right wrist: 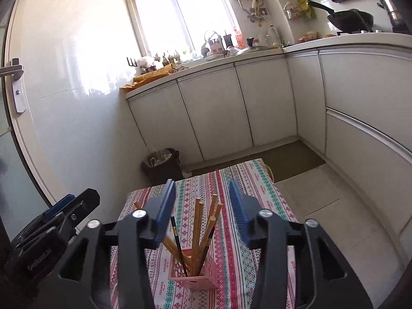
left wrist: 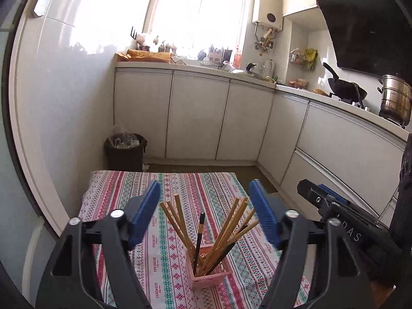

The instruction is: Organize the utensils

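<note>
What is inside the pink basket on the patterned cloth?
The pink basket holds many wooden chopsticks and a few dark chopsticks, all standing and leaning outward. Their lower ends and the basket's bottom are hidden by its walls.

**Setting: a home kitchen**

White base cabinets (left wrist: 198, 116) run in an L beneath a cluttered countertop (left wrist: 257, 77) under a bright window (left wrist: 198, 13). At far right a black wok (left wrist: 345, 90) and a steel pot (left wrist: 395, 97) sit on a stove; a wall-mounted water heater (left wrist: 267, 6) hangs beside the window. A lined bin (left wrist: 125, 152) stands on the floor.
</note>
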A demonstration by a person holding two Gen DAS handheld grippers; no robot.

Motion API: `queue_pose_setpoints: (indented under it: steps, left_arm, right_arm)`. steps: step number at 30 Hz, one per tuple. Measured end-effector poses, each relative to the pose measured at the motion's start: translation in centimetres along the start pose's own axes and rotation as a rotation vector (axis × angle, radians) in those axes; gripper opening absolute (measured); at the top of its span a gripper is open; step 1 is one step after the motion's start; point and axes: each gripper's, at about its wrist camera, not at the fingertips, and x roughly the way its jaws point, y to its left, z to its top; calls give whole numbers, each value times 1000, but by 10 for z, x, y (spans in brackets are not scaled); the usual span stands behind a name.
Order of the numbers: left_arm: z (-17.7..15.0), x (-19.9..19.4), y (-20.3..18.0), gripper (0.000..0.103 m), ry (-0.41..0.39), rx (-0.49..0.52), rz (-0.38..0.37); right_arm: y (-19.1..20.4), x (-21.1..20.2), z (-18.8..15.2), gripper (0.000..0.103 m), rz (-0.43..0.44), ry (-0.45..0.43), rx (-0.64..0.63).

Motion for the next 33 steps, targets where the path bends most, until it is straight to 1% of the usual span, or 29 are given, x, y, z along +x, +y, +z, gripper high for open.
queue_pose_setpoints:
  steps: [2, 8, 13, 14, 15, 16, 18, 25, 30, 33]
  left_arm:
    - [3, -4, 0, 74, -14, -3, 10]
    - [7, -11, 0, 74, -29, -7, 8]
    - [7, -12, -1, 76, -34, -5, 13]
    - [7, -13, -2, 77, -36, -5, 14]
    - [7, -13, -2, 81, -38, -4, 13]
    - [8, -14, -3, 83, -42, -3, 15]
    - [7, -16, -3, 88, -53, -4, 19]
    - [8, -19, -3, 94, -67, -11, 25]
    - [6, -17, -3, 96, -61, -3, 30]
    - [5, -16, -5, 96, -59, 9, 45]
  right_arm:
    - [-3, -5, 0, 67, -8, -26, 15]
    - [-8, -7, 2, 70, -18, -25, 26]
    - [-13, -12, 3, 76, -31, -39, 29]
    - [-14, -12, 3, 79, -32, -43, 32]
    - [-16, -13, 3, 83, -34, -49, 36]
    - [-17, -15, 3, 90, -37, -56, 39]
    - [-19, -17, 3, 96, -46, -70, 41]
    - [-25, -19, 3, 96, -63, -71, 47]
    - [-25, -20, 3, 96, -66, -70, 38]
    - [-26, -23, 2, 96, -68, -70, 29]
